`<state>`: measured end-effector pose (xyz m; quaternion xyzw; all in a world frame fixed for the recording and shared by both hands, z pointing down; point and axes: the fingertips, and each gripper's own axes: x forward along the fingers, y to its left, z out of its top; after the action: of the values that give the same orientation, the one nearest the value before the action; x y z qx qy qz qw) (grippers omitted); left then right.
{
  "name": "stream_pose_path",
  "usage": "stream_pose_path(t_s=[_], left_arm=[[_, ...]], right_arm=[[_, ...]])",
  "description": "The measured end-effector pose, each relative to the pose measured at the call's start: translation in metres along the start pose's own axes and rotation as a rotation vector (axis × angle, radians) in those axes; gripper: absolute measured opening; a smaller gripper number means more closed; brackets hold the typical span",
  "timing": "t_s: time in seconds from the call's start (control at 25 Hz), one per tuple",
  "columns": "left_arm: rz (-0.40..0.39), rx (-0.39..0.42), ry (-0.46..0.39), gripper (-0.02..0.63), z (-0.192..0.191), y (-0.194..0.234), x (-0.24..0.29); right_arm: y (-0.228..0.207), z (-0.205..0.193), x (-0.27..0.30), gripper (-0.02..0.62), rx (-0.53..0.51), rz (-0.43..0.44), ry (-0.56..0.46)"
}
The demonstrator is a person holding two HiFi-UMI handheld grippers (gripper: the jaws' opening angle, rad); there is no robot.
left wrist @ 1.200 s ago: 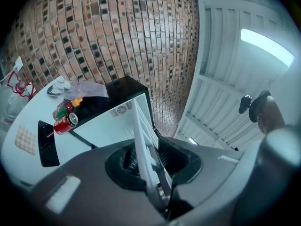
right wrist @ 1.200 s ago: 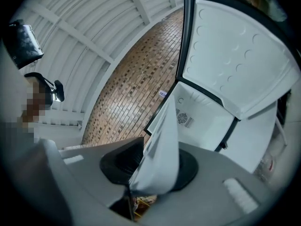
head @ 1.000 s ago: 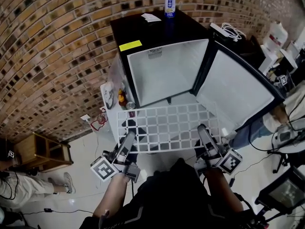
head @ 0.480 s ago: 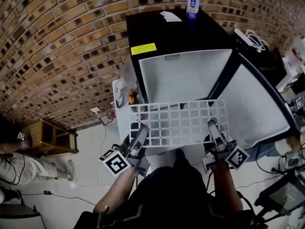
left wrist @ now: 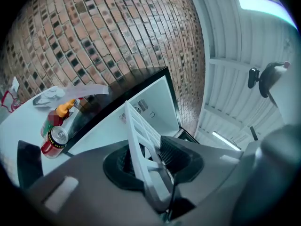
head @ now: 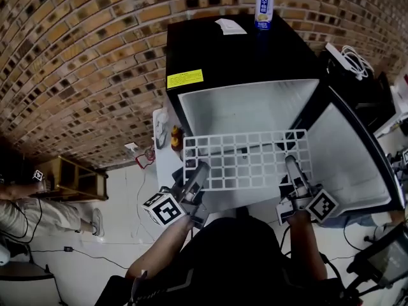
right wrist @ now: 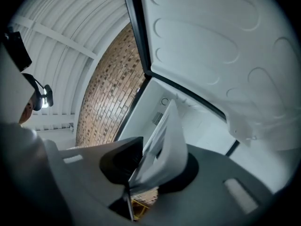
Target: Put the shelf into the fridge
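Head view, L to R: 1 person (head: pixel 29 210) sits on the floor at far left, next to 1 wooden cabinet (head: pixel 71 181). A brick wall (head: pixel 76 56) runs behind. Then 1 small white side table (head: pixel 160 161) just beside the fridge (head: pixel 236 53). It carries an orange-topped bottle (head: pixel 175 134), and the left gripper view also shows 1 red can (left wrist: pixel 53 141) there. Fridge count is 1: black, door (head: pixel 354 161) swung open to the right, white inside. On its top sit 1 paper slip (head: pixel 229 26) and 1 blue-white can (head: pixel 263 9), and 1 yellow sticker (head: pixel 185 79) is on the front rim. There are 2 grippers, each w/ 1 marker cube. Left gripper (head: pixel 201 169) grips the near-left edge of the shelf (head: pixel 245 160) and right gripper (head: pixel 291 164) the near-right edge. Shelf count is 1: a white grid, about level, carried between both tongs in front of the fridge's open mouth. Its far edge is at the opening; can't tell if it has crossed inside. Both gripper views show the shelf edge wedged between the dark pads, so each tong is clamped on it. Both pairs of jaws have just been easing wider w/ the shelf between them. Far right: 1 white power strip w/ cable (head: pixel 347 55).
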<state>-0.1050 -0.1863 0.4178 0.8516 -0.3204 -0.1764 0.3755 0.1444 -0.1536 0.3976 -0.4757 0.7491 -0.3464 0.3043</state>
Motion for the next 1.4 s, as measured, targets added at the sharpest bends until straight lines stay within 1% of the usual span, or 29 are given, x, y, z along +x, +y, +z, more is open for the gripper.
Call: stream_pose_path(t_s=[0.16, 0.32, 0.56, 0.8, 1.04, 1.24, 1.4], left_arm=[[0.024, -0.006, -0.005, 0.100, -0.005, 0.004, 0.021], [0.039, 0.018, -0.014, 0.101, -0.004, 0.007, 0.036], [0.076, 0.021, -0.034, 0.100, -0.011, 0.019, 0.048], [0.112, 0.034, -0.076, 0.104, -0.010, 0.029, 0.054], [0.167, 0.040, -0.131, 0.124, -0.001, 0.040, 0.060], [0.206, 0.015, -0.165, 0.128, -0.001, 0.048, 0.062], [0.243, -0.009, -0.169, 0.132, -0.006, 0.059, 0.063]], right_arm=[[-0.019, 0.016, 0.010, 0.103, -0.006, -0.050, -0.011], [-0.028, 0.025, 0.020, 0.103, -0.006, -0.059, -0.022], [-0.048, 0.029, 0.029, 0.109, -0.070, -0.126, -0.042], [-0.049, 0.032, 0.047, 0.115, -0.110, -0.122, -0.068], [-0.058, 0.032, 0.056, 0.115, -0.098, -0.136, -0.077], [-0.065, 0.032, 0.062, 0.115, -0.086, -0.135, -0.066], [-0.072, 0.028, 0.064, 0.115, -0.077, -0.140, -0.051]])
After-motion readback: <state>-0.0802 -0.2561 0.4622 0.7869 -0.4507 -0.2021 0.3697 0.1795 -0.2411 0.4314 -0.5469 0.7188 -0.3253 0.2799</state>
